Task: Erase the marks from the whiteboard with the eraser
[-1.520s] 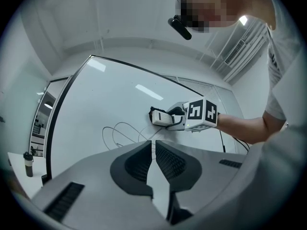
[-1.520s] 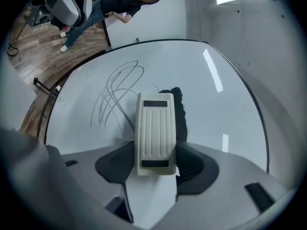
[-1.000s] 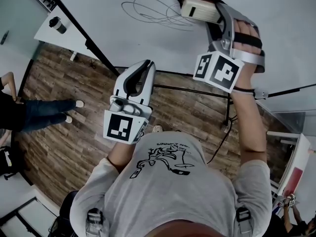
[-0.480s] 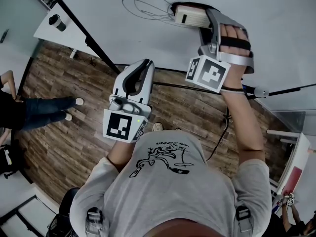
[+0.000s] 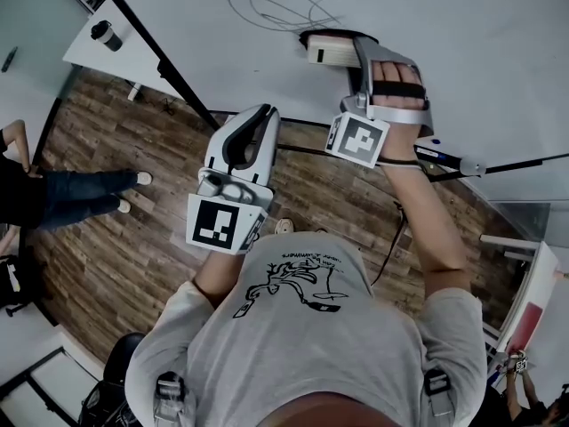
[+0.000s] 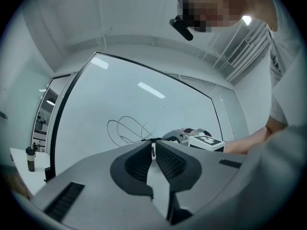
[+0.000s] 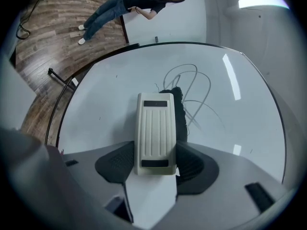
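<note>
Nearest the body, the left tool (image 6: 153, 145) is held back from the whiteboard (image 7: 105, 99), jaws together on nothing. It is probably parked there to keep out of the wiping arm's way. Farther out, the right tool (image 7: 156, 153) is clamped on the eraser (image 7: 155, 123) across its long sides. The ribbed back faces the tool and the dark felt faces the board, a grip that should let the felt press squarely. The eraser sits above the board's lower edge, its far end at the near end of the looped pen marks (image 7: 194, 87), which look mostly unwiped beyond it.
</note>
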Demonstrator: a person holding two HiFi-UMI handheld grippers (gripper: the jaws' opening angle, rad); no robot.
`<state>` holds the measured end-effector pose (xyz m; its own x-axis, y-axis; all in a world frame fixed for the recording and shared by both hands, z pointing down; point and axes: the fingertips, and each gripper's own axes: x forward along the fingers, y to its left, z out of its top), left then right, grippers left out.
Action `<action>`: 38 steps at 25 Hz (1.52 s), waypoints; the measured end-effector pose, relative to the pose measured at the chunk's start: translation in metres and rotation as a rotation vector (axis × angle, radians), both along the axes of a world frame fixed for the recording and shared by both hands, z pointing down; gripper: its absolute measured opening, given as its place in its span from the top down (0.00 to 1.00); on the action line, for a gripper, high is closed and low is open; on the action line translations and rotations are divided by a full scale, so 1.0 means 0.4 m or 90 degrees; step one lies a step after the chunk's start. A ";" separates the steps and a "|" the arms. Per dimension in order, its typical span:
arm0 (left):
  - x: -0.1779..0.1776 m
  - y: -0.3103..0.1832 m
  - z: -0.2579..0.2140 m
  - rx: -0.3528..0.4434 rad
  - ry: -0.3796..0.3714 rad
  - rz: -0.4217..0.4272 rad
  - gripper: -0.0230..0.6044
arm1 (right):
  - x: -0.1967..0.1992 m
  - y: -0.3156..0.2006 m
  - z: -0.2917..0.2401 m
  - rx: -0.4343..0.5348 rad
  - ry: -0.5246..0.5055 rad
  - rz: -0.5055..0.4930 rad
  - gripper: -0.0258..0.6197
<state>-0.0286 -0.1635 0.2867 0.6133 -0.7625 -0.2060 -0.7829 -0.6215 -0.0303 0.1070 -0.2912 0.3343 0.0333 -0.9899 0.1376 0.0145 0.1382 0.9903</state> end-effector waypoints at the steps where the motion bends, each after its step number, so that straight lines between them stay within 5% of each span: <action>1: -0.002 0.002 -0.001 0.001 0.000 -0.001 0.90 | -0.003 0.002 0.013 -0.011 0.003 0.001 0.56; 12: -0.018 0.012 -0.021 0.011 0.007 -0.008 0.90 | -0.033 0.011 0.097 -0.084 -0.014 -0.008 0.56; 29: -0.032 0.033 -0.048 0.027 0.017 0.002 0.90 | 0.003 0.066 -0.356 0.085 -0.046 -0.001 0.56; 38: -0.056 0.029 -0.048 0.028 0.019 -0.002 0.90 | 0.043 0.015 -0.395 0.092 -0.042 0.033 0.56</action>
